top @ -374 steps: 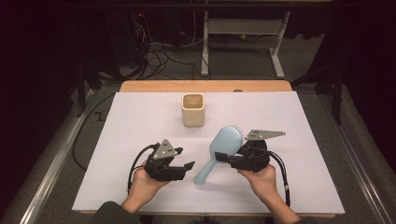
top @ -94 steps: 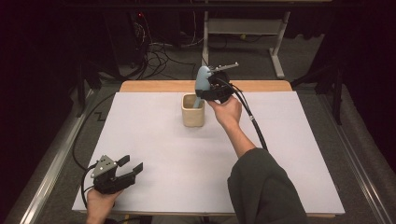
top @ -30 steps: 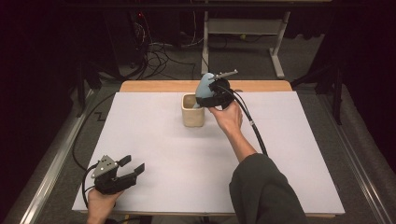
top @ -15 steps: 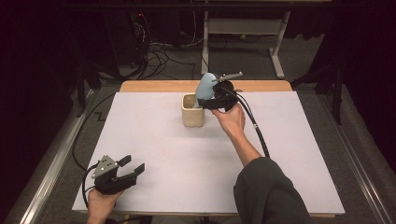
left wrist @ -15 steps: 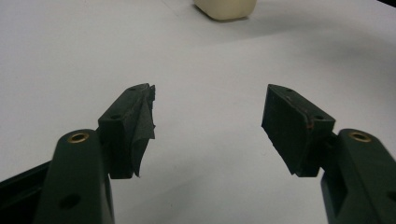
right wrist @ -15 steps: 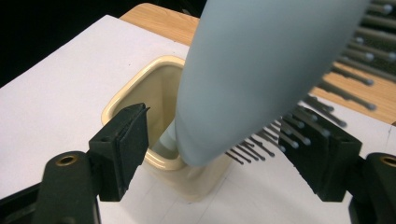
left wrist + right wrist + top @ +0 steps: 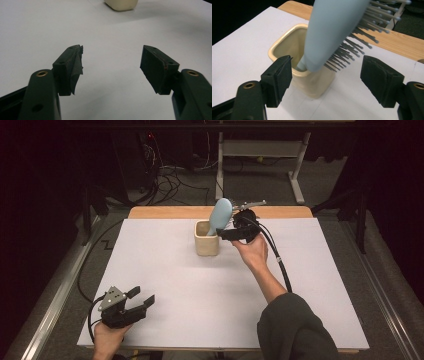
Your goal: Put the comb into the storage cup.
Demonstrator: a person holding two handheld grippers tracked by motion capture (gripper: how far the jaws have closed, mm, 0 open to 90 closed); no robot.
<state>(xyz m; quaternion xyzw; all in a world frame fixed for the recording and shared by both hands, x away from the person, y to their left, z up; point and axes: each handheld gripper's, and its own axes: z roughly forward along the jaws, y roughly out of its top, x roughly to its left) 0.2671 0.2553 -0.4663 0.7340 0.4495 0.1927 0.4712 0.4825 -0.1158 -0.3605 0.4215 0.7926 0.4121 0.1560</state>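
We see the pale blue hairbrush (image 7: 220,215) standing handle-down in the cream cup (image 7: 206,240), head tilted up and toward the right claw (image 7: 227,231). In the right gripper view the brush (image 7: 334,30) leans on the cup's (image 7: 287,47) near rim, bristles facing the right-hand pad. Right claw is released — pads stand clear on either side of the brush, touching neither it nor the cup.

Left claw (image 7: 142,300) sits at the near left corner of the desk (image 7: 165,285), well apart from the cup, also released; in the left gripper view nothing lies between its pads (image 7: 111,68), just bare white surface, with the base of the cup (image 7: 121,4) at the top edge.

Around it: white sheet covers the desk, a wood strip (image 7: 165,212) shows along the far edge just behind the cup. The right claw's cable (image 7: 277,262) trails back along the forearm over the sheet. Beyond the desk — loose cables on the floor (image 7: 170,175) and a grey frame leg (image 7: 297,175). Nothing stands between the left claw and the cup; the brush head itself sits between the right claw and the cup's opening.
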